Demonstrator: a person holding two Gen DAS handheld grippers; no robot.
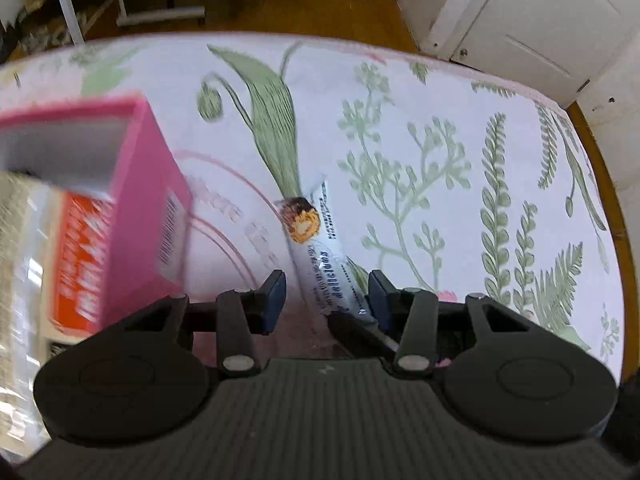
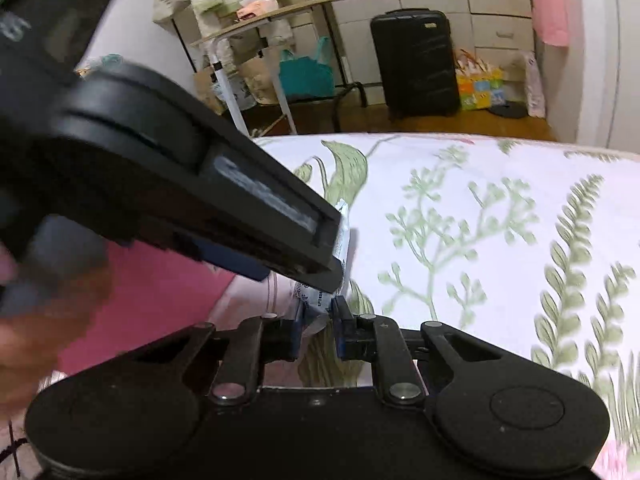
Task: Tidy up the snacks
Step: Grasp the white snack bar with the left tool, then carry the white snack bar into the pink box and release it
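Note:
A white snack bar wrapper with a nut-cluster picture lies lengthwise on the floral tablecloth. My left gripper is open, its jaws standing either side of the bar's near end. In the right wrist view my right gripper is shut on the bar's end. The left gripper's body crosses that view above the bar and hides most of it. A pink open box stands to the left, blurred.
An orange-red packet lies under a clear plastic cover beside the pink box. The table's far edge is rounded. Beyond it are a wooden floor, a white door, a black suitcase and a folding stand.

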